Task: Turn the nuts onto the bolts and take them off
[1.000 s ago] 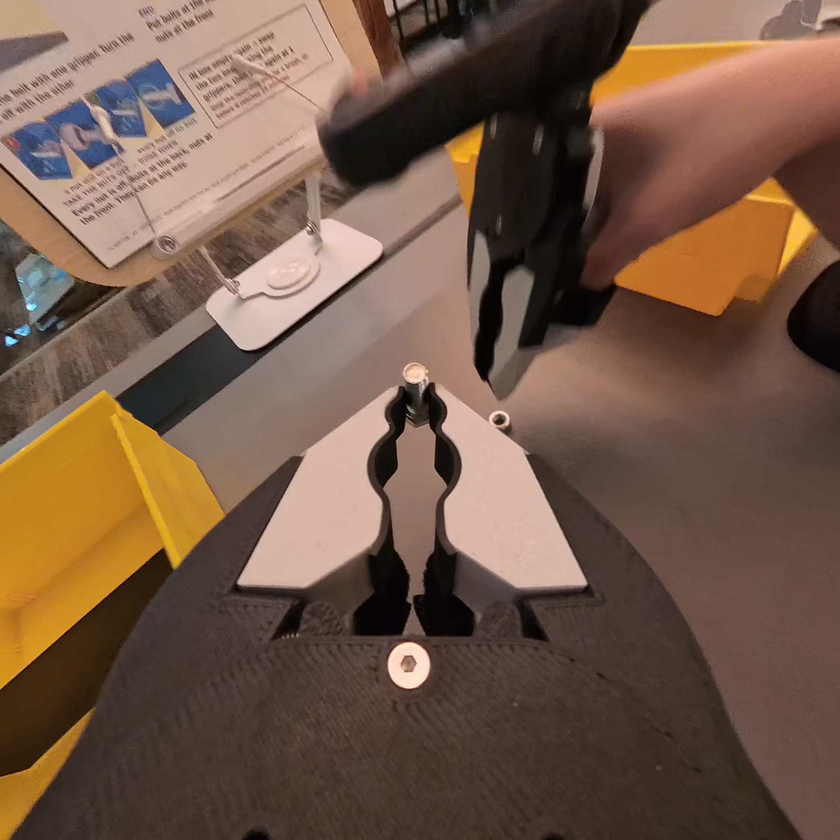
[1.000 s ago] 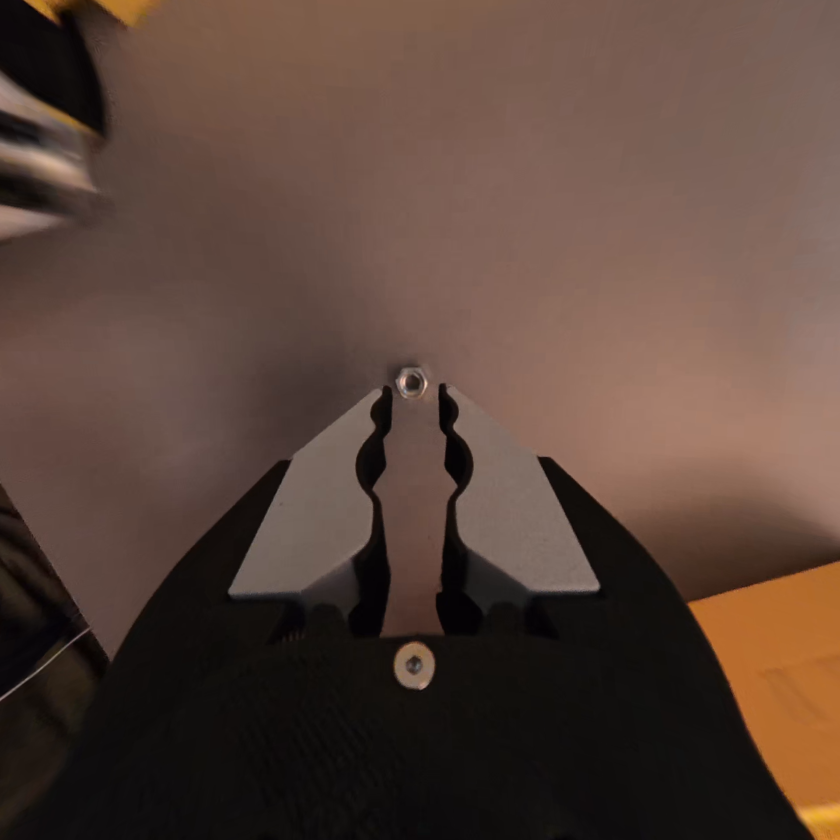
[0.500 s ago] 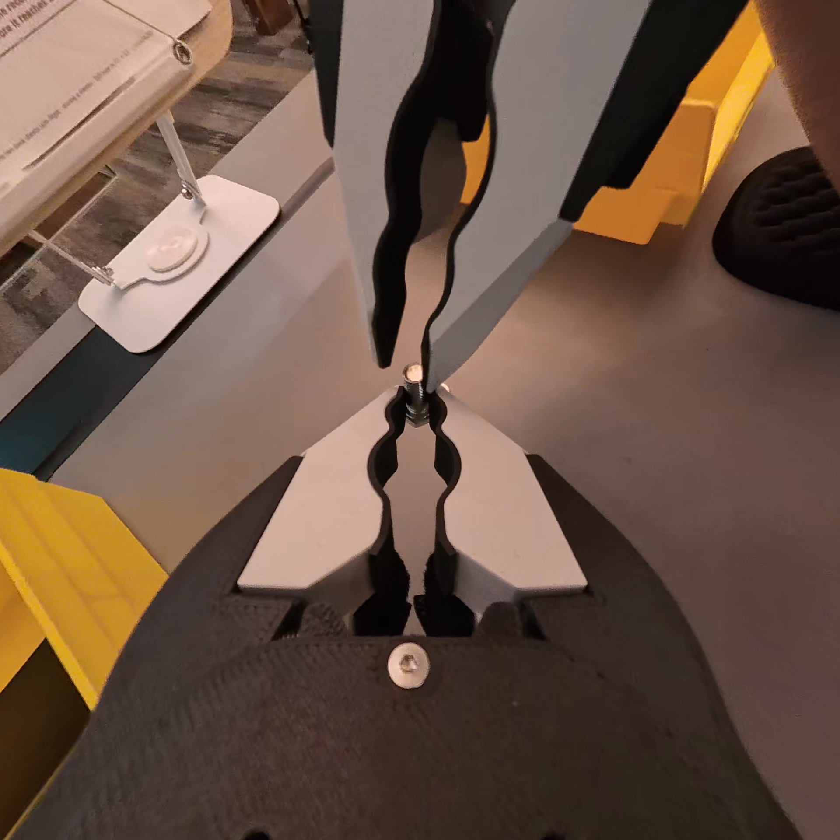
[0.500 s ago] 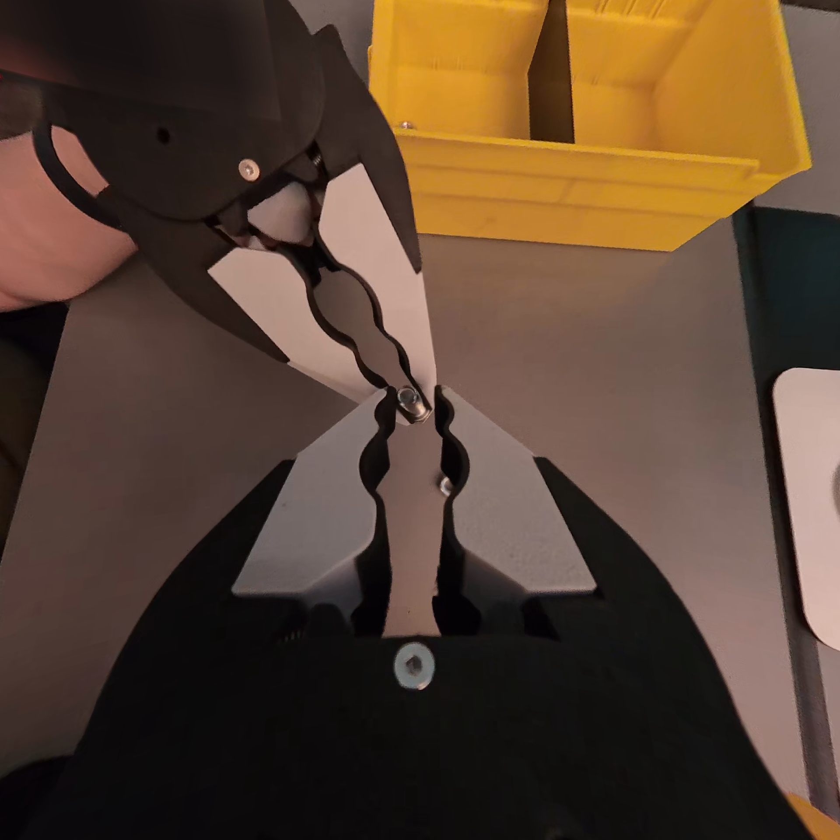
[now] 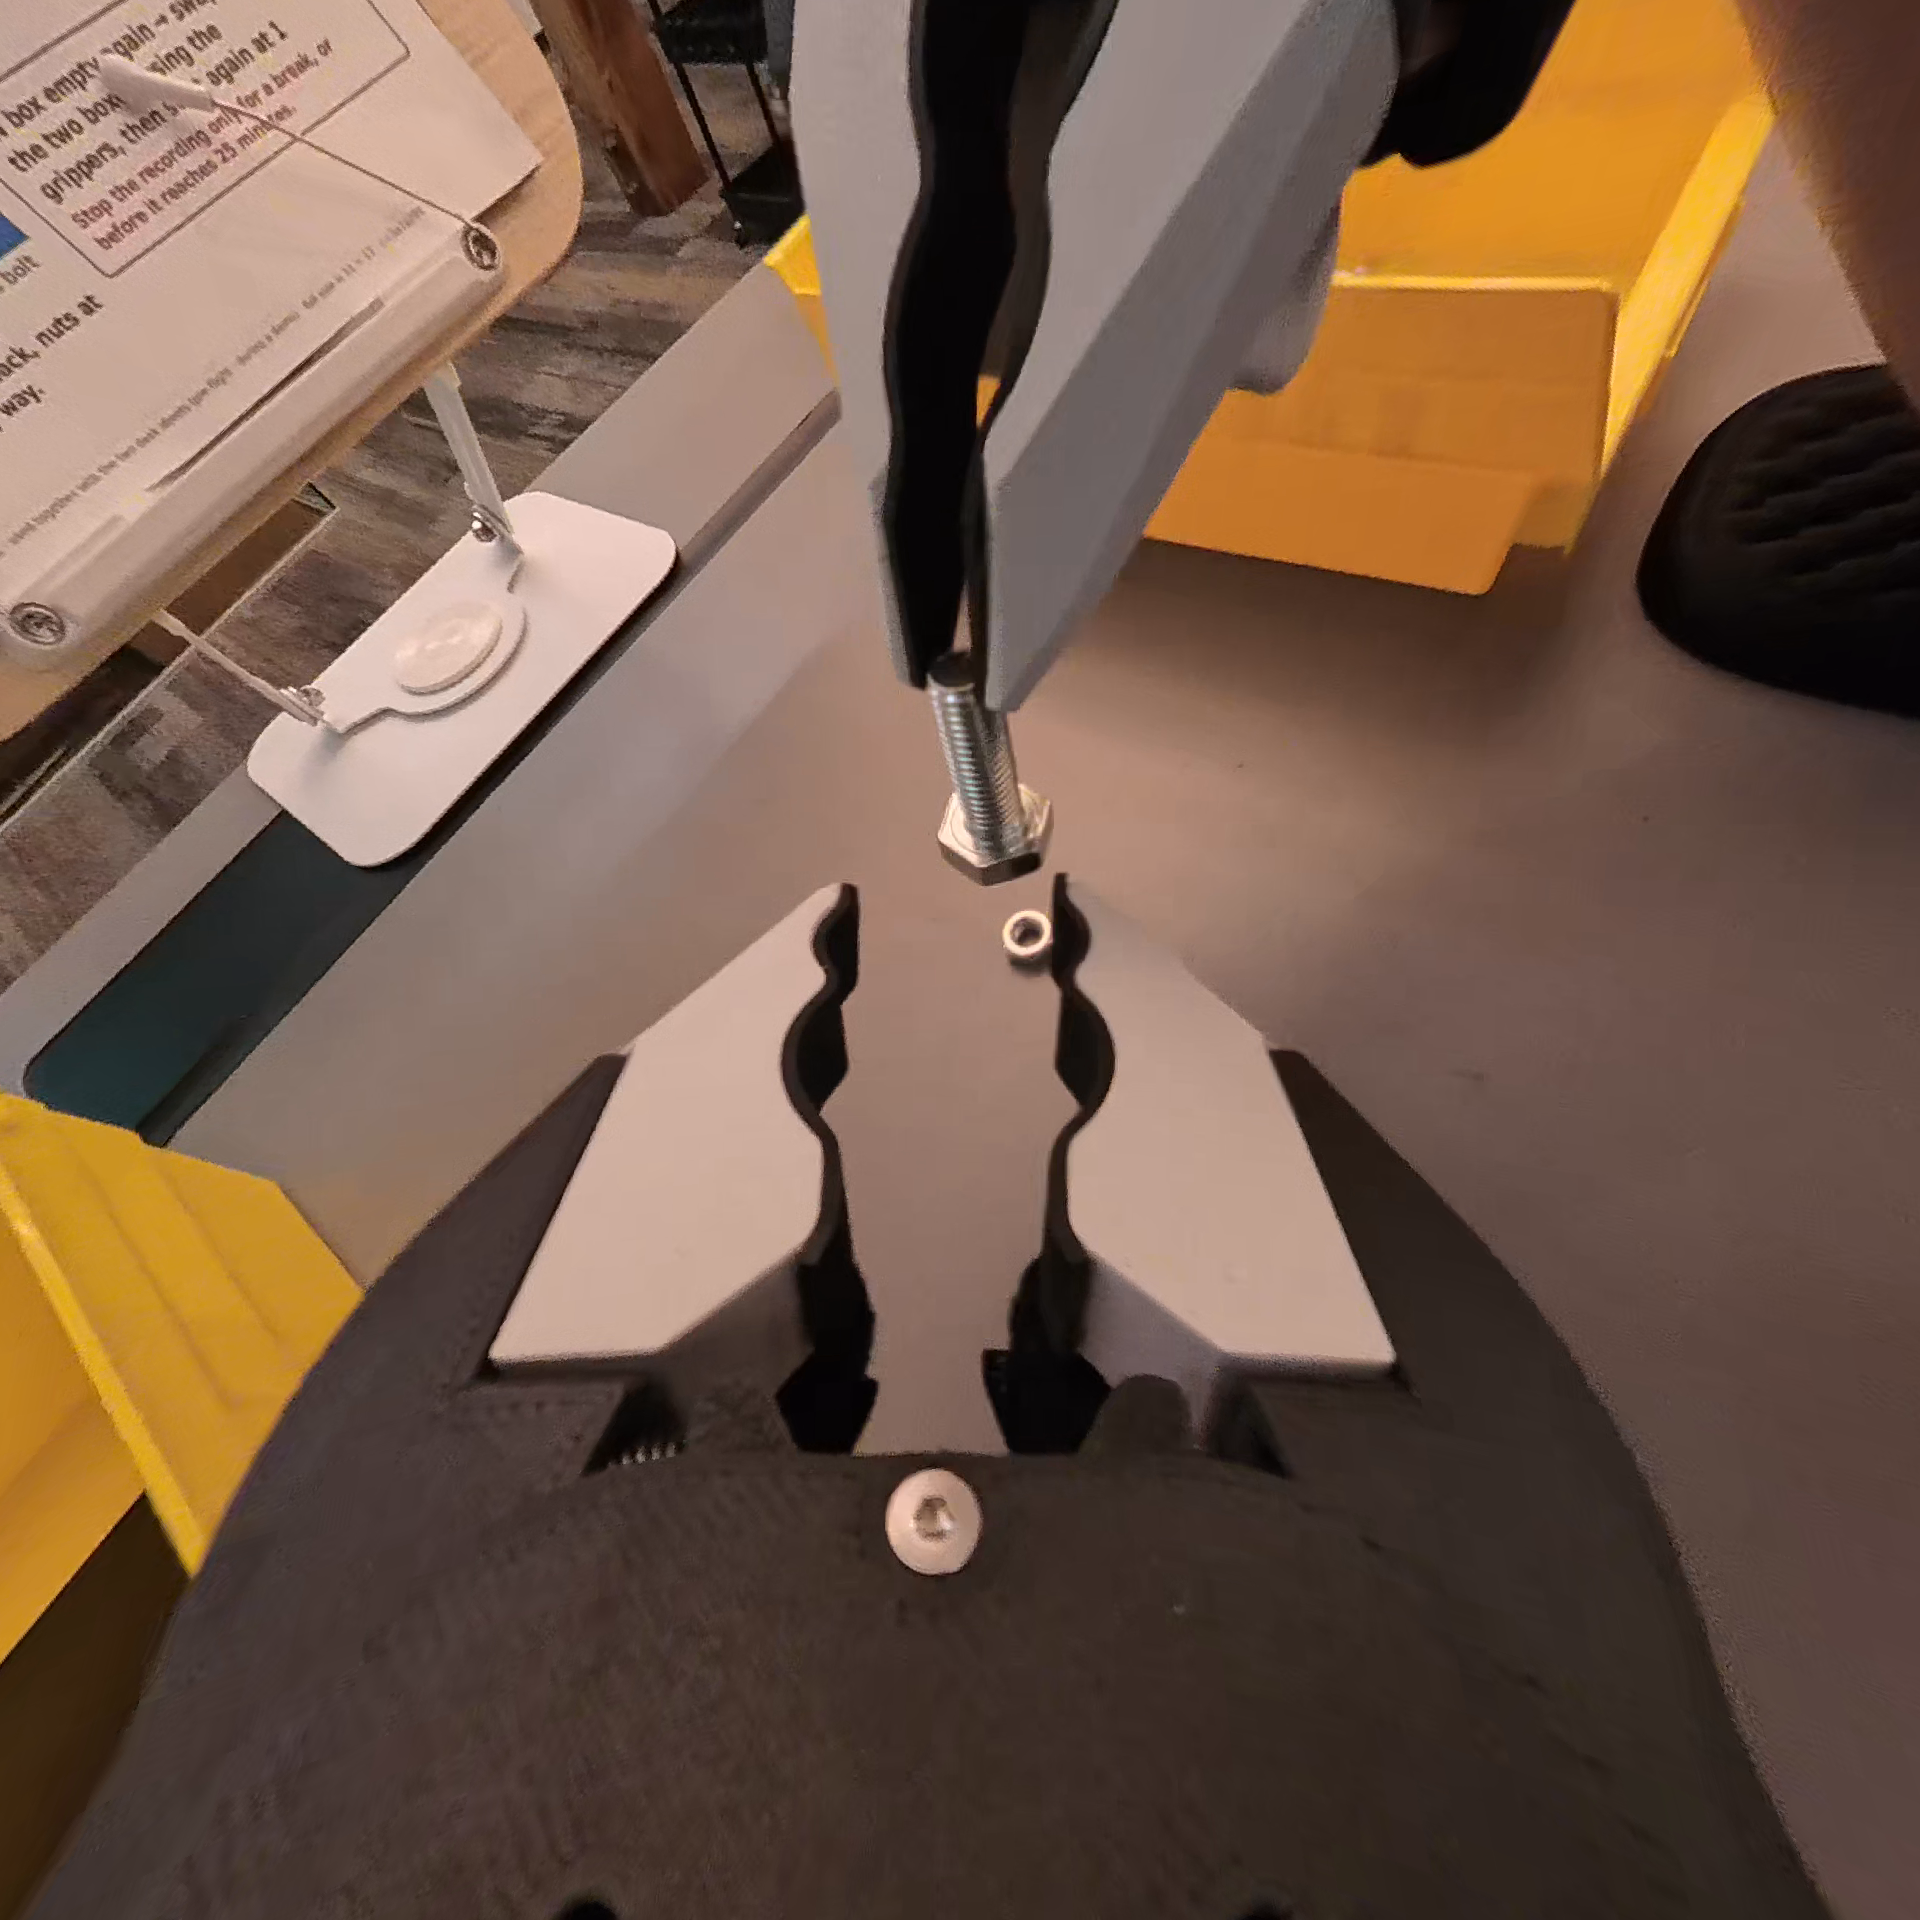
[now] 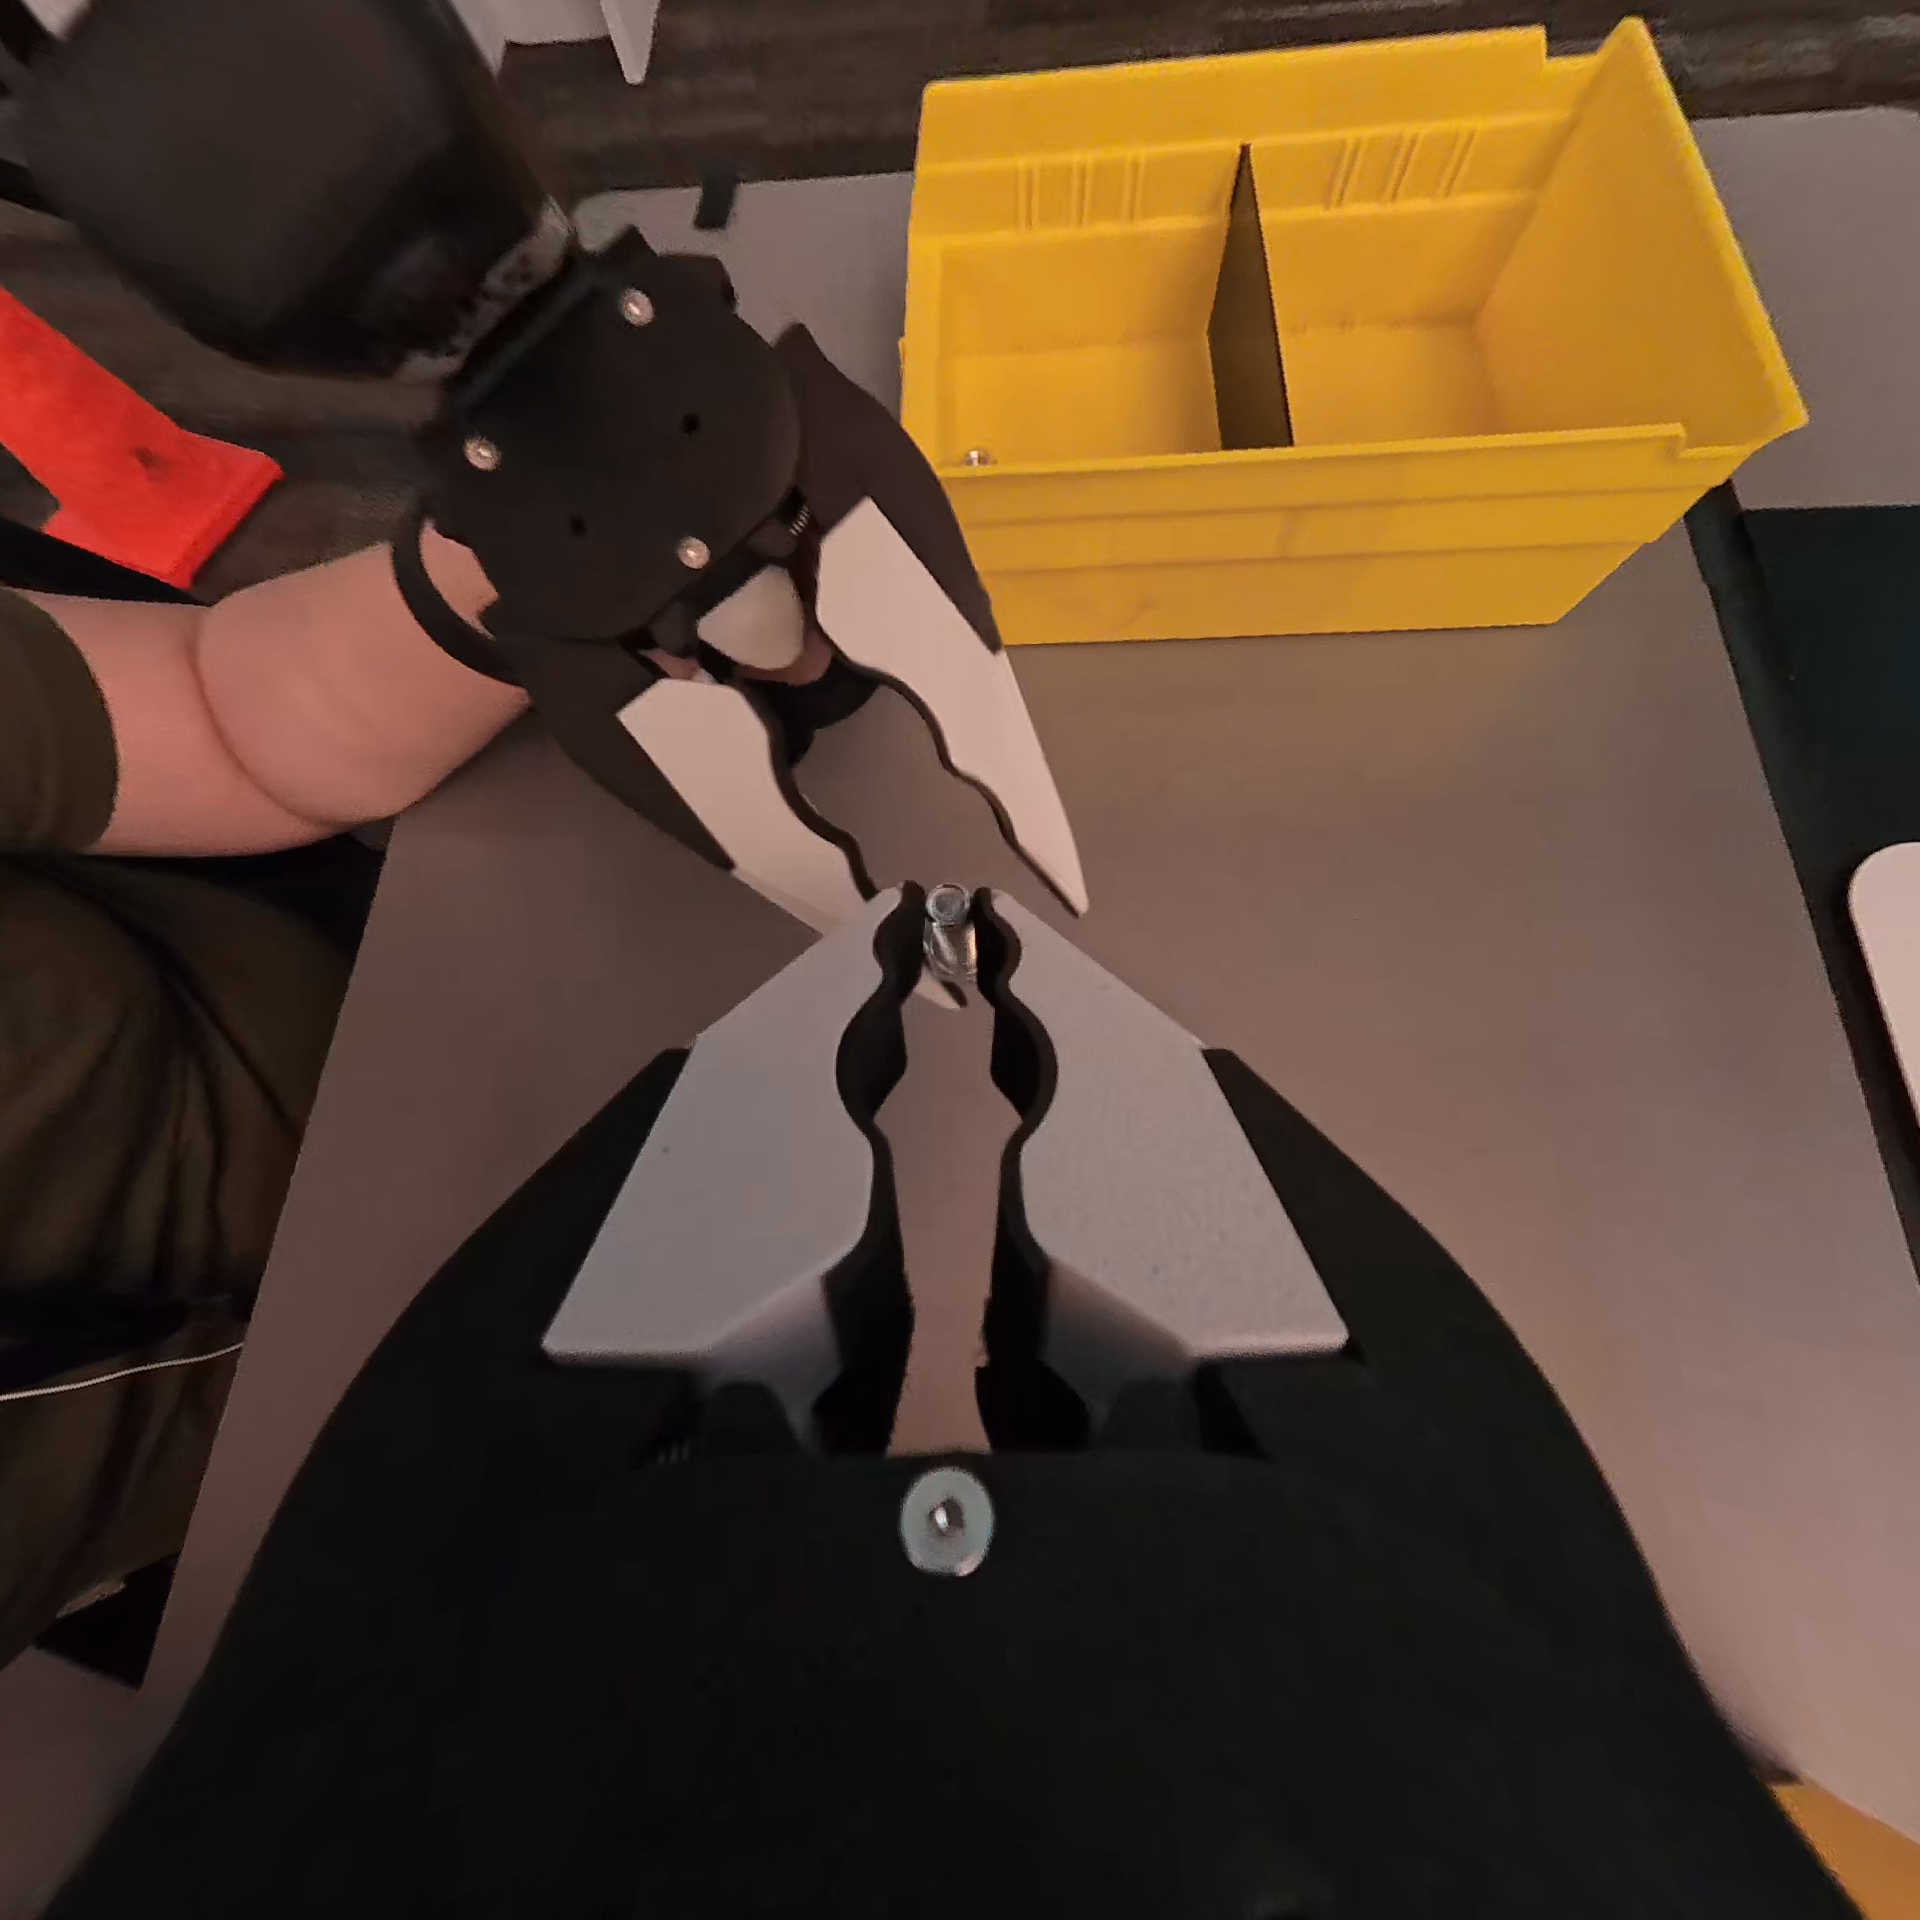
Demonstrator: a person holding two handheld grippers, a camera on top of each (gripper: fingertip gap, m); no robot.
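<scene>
My right gripper (image 6: 948, 896) is shut on the threaded end of a silver bolt (image 6: 948, 940). In the left wrist view it (image 5: 956, 681) comes down from above, and the bolt (image 5: 982, 790) hangs from it with its hex head down. My left gripper (image 5: 954, 899) is open and empty, its tips just below and either side of the bolt head. Its fingers (image 6: 997, 748) show spread apart in the right wrist view. A small silver nut (image 5: 1027, 928) lies loose on the grey table (image 5: 1455, 935), beside my left gripper's right fingertip.
A yellow divided bin (image 6: 1299, 540) stands at the far side of the table with a small metal part (image 6: 977, 455) in its left compartment. Another yellow bin (image 5: 125, 1247) is at my left. A white instruction-sheet stand (image 5: 457, 665) and a black pad (image 5: 1787, 582) flank the area.
My left gripper has opened and let go of the bolt. My right gripper, earlier over the loose nut, has shut on the bolt's threaded end and lifted it slightly.
</scene>
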